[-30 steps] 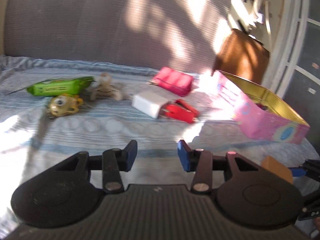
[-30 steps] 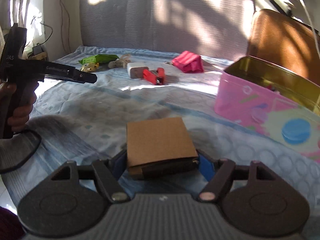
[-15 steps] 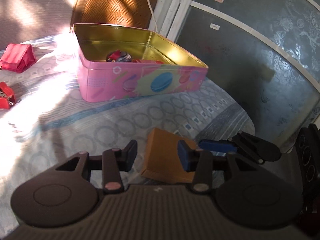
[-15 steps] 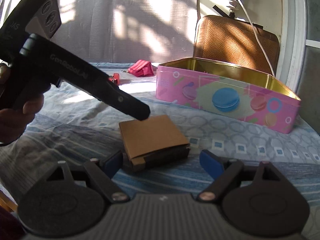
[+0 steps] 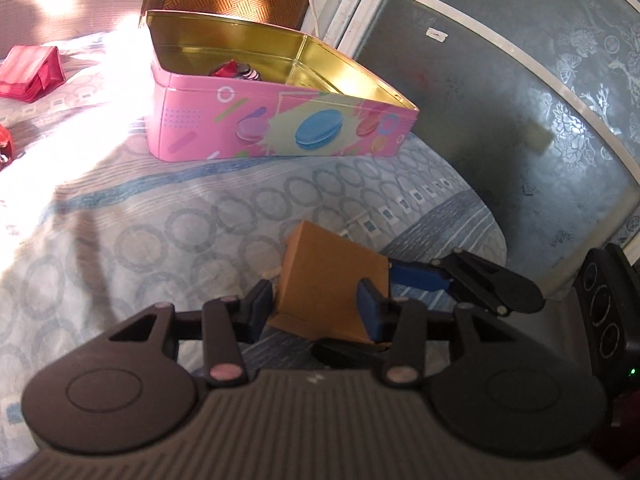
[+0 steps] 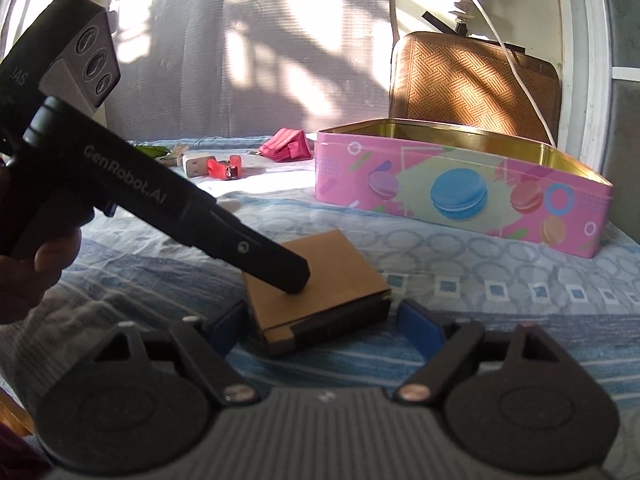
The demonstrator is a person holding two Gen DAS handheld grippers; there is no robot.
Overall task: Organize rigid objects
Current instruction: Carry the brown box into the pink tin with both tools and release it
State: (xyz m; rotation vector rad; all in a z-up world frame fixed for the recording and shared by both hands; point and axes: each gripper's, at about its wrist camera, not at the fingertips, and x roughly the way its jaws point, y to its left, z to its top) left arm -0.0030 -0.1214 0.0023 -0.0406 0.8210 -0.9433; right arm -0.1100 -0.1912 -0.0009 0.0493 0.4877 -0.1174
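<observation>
A flat brown cardboard box (image 5: 326, 280) lies on the patterned bedspread. My left gripper (image 5: 316, 306) is open with its fingers on either side of the box's near end. My right gripper (image 6: 326, 326) is open around the same box (image 6: 332, 276), jaws a little apart from its sides. The left gripper's finger (image 6: 280, 268) rests over the box top in the right wrist view. A pink macaron tin (image 5: 280, 128), open, holds a few small items and also shows in the right wrist view (image 6: 460, 192).
A red pouch (image 5: 30, 74) lies far left; it also shows in the right wrist view (image 6: 288, 146). A red stapler (image 6: 224, 168) and a white block (image 6: 196, 162) lie beyond. A woven brown lid (image 6: 472, 84) leans behind the tin. The bed edge (image 5: 492, 248) and a glass door are at right.
My left gripper swung from the far objects to the cardboard box and now straddles it. My right gripper opened and released the box, which now lies on the bed.
</observation>
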